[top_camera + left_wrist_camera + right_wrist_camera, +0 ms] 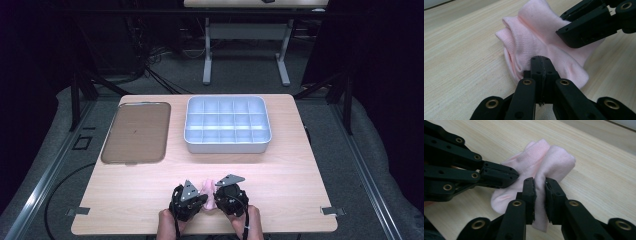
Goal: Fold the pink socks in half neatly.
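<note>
Pinching pink sock (208, 189) edges, both claws near table (280, 170) front.

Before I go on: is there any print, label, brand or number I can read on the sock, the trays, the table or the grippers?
None: no readable text in any view.
Pale pink knitted sock: plain fabric, no logo or tag.
Light blue compartmented plastic tray: no marking.
Brown flat rectangular tray: one small dark speck, not lettering.
Black left gripper and black right gripper: bare pads, screws, no print.
</note>
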A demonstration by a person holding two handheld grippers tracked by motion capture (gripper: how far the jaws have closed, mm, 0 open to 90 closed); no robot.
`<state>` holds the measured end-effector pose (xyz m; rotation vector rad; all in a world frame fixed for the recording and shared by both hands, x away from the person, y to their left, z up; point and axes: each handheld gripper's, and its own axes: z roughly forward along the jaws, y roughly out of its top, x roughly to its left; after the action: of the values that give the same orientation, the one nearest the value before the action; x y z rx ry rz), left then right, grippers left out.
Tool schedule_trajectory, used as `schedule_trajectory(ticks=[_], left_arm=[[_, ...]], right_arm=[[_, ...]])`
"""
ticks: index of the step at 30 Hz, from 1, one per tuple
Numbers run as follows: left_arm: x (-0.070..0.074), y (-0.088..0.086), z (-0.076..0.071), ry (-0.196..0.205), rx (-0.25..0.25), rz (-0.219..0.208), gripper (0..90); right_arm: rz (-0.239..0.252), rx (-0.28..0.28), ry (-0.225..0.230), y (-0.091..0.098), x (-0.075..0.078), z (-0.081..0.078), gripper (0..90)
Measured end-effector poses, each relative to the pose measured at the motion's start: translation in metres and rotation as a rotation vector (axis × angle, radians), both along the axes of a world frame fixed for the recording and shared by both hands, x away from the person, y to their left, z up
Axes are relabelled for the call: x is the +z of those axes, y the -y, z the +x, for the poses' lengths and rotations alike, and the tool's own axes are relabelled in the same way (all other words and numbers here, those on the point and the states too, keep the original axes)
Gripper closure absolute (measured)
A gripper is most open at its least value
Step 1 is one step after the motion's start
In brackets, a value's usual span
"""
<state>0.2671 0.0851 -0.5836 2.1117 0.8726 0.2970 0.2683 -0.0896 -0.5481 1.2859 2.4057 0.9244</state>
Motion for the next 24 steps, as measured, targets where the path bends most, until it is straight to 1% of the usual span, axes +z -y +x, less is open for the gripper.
schedule_trajectory(ticks=[2,3,5,6,7,8,10,13,15,17,18,21,22,23,24], left_arm=[[0.0,0.0,0.0,-0.001,0.0,-0.002,89.9],[0.0,0.0,0.0,-0.004,0.002,-0.007,89.9],[-0.001,-0.001,0.001,-0.007,-0.001,-0.017,89.9],[-0.001,-0.002,0.002,-0.011,-0.004,-0.019,89.9],[-0.001,-0.002,0.002,-0.015,0.0,-0.028,89.9],[-0.001,-0.003,0.003,-0.015,-0.005,-0.029,89.9],[-0.001,-0.003,0.003,-0.015,-0.008,-0.029,89.9],[-0.001,-0.004,0.004,-0.016,-0.014,-0.03,89.8],[-0.001,-0.004,0.004,-0.018,-0.016,-0.03,89.9],[-0.001,-0.004,0.004,-0.018,-0.016,-0.029,89.9],[-0.001,-0.004,0.004,-0.019,-0.017,-0.028,89.9],[-0.001,-0.004,0.004,-0.017,-0.017,-0.029,89.8],[0.0,-0.004,0.005,-0.015,-0.019,-0.031,89.8],[0.0,-0.005,0.005,-0.028,-0.031,-0.047,89.7],[0.001,-0.007,0.005,-0.042,-0.043,-0.077,89.4]], right_arm=[[0.011,0.008,-0.011,0.001,-0.001,0.002,82.2],[0.036,0.015,-0.012,0.001,-0.002,0.003,82.7],[0.074,0.029,0.003,0.003,-0.002,0.003,83.2],[0.091,0.039,-0.001,0.003,-0.001,0.002,83.3],[0.116,0.049,0.006,0.004,-0.001,0.003,83.4],[0.122,0.051,-0.005,0.004,0.0,0.002,83.4],[0.124,0.057,-0.009,0.004,-0.001,0.003,83.5],[0.126,0.049,-0.004,0.006,-0.002,0.004,83.5],[0.107,0.042,-0.005,0.008,-0.002,0.004,83.6],[0.081,0.027,0.015,0.012,-0.002,0.003,83.9],[0.056,0.017,0.021,0.014,-0.001,0.003,84.1],[0.035,0.009,0.021,0.019,-0.003,0.004,84.5],[0.019,0.011,0.025,0.018,-0.004,0.003,84.5],[0.002,0.013,0.029,0.016,-0.005,0.003,84.5],[-0.017,0.016,0.036,0.015,-0.006,0.002,84.5]])
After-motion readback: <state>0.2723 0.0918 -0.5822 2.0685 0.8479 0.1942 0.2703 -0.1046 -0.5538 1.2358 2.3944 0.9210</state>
